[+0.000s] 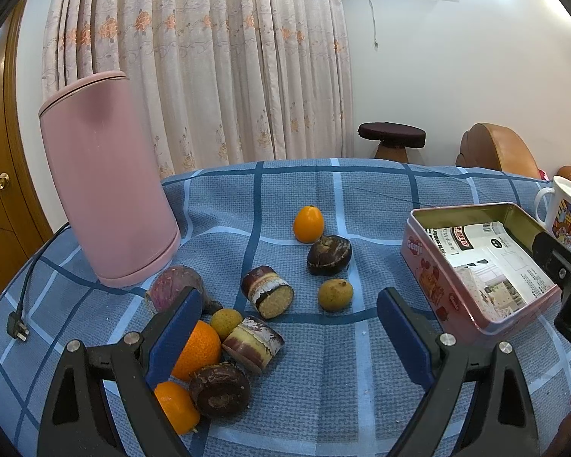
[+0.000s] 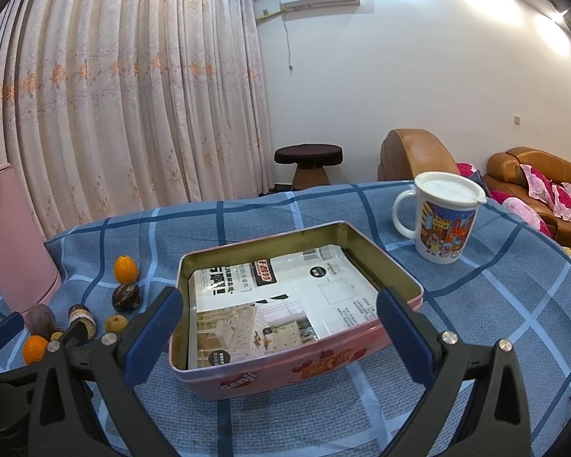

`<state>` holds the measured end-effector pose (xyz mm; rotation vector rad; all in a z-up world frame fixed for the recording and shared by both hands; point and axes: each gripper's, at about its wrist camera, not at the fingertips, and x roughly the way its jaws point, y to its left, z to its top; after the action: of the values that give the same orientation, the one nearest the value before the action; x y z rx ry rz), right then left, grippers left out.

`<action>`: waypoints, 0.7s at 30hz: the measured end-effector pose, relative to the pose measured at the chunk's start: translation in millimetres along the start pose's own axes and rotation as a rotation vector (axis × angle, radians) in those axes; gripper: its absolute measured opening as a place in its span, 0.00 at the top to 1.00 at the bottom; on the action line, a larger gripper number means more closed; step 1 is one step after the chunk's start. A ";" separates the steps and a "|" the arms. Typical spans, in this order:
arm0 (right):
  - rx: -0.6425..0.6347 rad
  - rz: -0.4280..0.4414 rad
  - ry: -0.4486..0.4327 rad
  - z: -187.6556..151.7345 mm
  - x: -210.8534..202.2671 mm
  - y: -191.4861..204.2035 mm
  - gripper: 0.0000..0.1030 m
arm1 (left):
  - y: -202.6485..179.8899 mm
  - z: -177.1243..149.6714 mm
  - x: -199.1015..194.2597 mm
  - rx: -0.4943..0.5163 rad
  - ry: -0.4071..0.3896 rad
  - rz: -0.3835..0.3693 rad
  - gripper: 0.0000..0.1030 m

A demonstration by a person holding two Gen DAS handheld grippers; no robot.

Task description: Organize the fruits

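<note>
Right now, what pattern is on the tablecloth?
The tablecloth is blue plaid with dark and pale lines, clearest in the right wrist view.

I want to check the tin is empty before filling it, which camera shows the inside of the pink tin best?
The right wrist view: the pink tin sits centred between the open right gripper, showing only printed paper inside. The left wrist view catches it obliquely at the edge.

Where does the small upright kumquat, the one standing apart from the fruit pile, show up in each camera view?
Left wrist view: the upright kumquat stands near centre, just behind a dark water chestnut.
Right wrist view: it sits at left, left of the tin.
Shared landmark: the open pink tin, lying to the kumquat's right in both.
</note>
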<state>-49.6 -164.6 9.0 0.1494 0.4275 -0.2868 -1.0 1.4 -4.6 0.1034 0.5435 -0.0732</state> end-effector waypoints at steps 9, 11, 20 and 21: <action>0.002 0.000 -0.002 0.4 -0.3 0.0 0.00 | 0.1 0.2 0.4 -0.002 0.002 0.001 0.08; 0.001 0.001 -0.001 0.9 -0.7 0.1 0.00 | 0.3 0.4 0.5 -0.002 0.002 0.000 0.08; 0.002 0.001 -0.002 0.7 -0.9 0.3 0.00 | 0.6 0.6 0.4 -0.002 0.002 0.000 0.08; 0.002 0.001 -0.002 0.8 -1.0 0.3 0.00 | 0.3 0.5 0.6 -0.002 0.002 0.000 0.08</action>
<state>-50.1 -164.2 10.2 0.1515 0.4249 -0.2860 -0.2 1.6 -4.5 0.1018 0.5455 -0.0725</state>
